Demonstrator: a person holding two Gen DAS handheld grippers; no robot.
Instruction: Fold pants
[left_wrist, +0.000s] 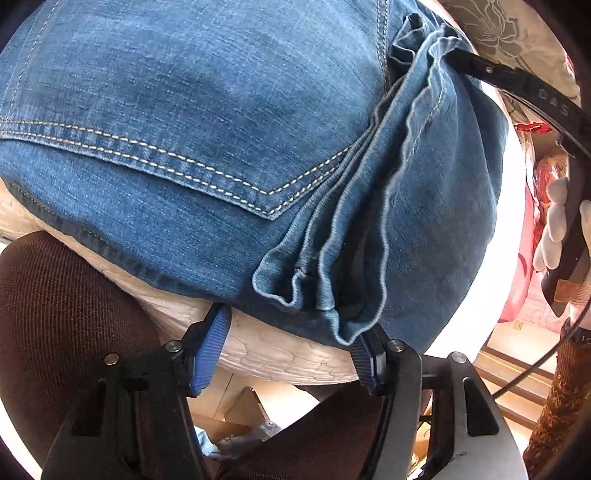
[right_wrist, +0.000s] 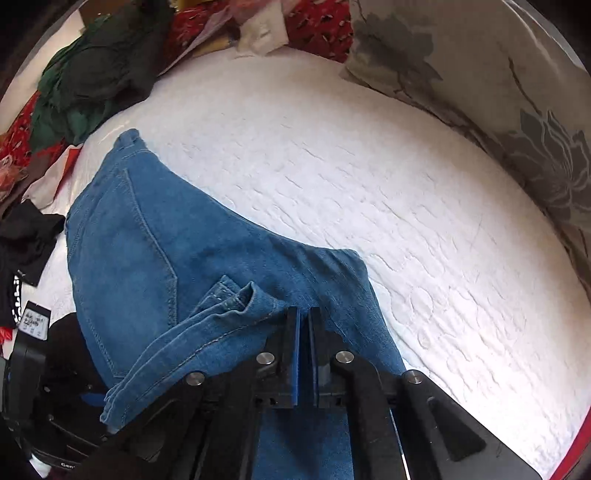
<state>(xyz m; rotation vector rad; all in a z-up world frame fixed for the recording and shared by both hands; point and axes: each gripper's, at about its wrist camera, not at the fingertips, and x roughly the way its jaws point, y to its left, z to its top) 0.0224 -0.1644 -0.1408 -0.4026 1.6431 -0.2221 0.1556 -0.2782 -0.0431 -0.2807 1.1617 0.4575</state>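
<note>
Lying folded on a white quilted mattress, the blue jeans show faded denim with pale contrast stitching along a pointed back pocket. At the left of the right wrist view sits a heap of green cloth beside red patterned fabric, with a black garment nearer the edge. Rippled hem layers bunch in soft folds over the mattress edge, where the left gripper stands spread, its ribbed blue pads either side of the hem and not pressing it. The right gripper has its blue-lined jaws pressed together with no cloth visibly between them, hovering over the denim. A grey floral-print pillow borders the mattress on the right. A white-gloved hand holds the black tool handle.
</note>
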